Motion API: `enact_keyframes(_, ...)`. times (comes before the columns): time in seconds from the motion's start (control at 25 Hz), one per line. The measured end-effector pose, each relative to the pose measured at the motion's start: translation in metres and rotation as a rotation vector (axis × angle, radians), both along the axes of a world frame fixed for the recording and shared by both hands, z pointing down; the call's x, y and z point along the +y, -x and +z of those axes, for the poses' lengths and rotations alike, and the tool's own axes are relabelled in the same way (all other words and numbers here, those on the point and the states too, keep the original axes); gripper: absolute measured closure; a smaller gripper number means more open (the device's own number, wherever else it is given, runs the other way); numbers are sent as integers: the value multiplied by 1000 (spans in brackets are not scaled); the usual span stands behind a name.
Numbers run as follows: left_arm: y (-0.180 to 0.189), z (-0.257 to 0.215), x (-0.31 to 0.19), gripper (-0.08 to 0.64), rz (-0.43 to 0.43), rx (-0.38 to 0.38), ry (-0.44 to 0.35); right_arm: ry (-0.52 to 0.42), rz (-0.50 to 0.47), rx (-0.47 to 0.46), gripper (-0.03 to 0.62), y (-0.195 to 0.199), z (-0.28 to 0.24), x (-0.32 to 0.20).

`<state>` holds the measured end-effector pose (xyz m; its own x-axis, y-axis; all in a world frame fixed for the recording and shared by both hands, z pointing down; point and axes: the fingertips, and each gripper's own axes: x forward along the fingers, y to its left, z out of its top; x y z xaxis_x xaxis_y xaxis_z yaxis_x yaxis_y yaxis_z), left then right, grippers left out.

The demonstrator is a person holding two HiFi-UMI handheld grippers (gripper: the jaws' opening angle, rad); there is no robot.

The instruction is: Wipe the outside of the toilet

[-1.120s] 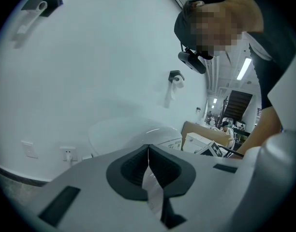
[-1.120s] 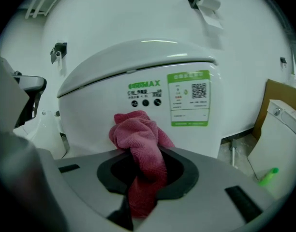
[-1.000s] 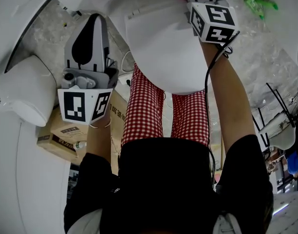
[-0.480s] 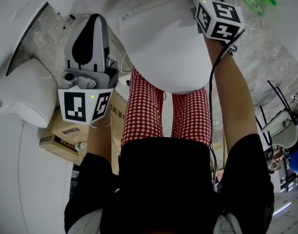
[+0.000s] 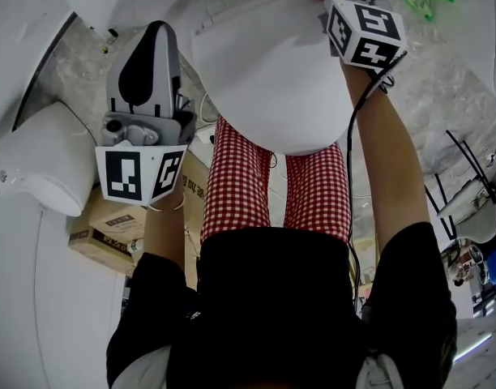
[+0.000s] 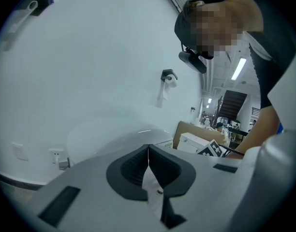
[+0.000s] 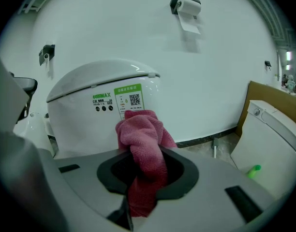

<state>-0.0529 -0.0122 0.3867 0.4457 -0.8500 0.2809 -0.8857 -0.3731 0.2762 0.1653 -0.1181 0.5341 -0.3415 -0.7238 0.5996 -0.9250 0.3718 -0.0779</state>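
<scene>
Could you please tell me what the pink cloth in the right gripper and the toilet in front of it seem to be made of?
Pink cloth: probably microfibre or terry, matte, judging by its fuzzy nap and soft, bunched folds.
Toilet: glossy white and smooth, with soft highlights on the curves. It is likely glazed ceramic, though moulded plastic cannot be ruled out from the look alone.

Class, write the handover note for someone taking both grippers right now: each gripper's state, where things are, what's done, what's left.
Left gripper: shut, empty, held beside the toilet.
Right gripper: shut on the pink cloth, pointed at the toilet's labelled side; contact unclear.
Done: cloth is in hand; how much has been wiped cannot be told.
Left: wipe the toilet's outside all round.
</scene>
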Motion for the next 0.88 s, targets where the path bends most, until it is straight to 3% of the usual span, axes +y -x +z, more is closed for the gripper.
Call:
enact_keyframes(0.36, -31, -14, 5, 549, 22, -20, -32, -35, 1, -10, 492, -37, -23, 24)
enact_keyframes(0.6, -66, -37, 16, 549, 17, -46, -76, -105, -32, -81, 492, -61, -64, 44)
enact_keyframes(0.88, -111, -89, 31, 549, -68, -89, -189, -241, -173, -195, 492, -74, -144, 60)
